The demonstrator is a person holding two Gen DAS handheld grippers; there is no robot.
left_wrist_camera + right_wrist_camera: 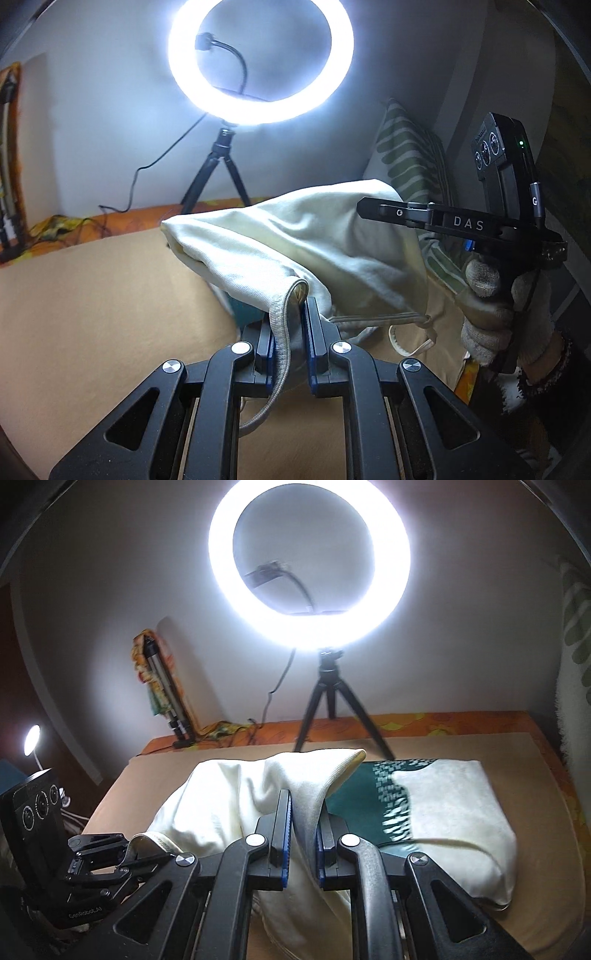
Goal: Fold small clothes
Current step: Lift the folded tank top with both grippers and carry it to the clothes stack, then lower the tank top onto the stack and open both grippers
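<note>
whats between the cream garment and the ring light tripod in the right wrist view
In the right wrist view only bare tan board lies between the cream garment and the ring light tripod; its feet stand just behind the cloth.

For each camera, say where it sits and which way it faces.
Left wrist: on the left gripper, facing the ring light; shows its fingers clamping the cream garment and a gloved hand holding the right gripper.
Right wrist: on the right gripper, facing likewise, clamping the cloth; left gripper alongside.
Shared: garment, light, tan surface.
</note>
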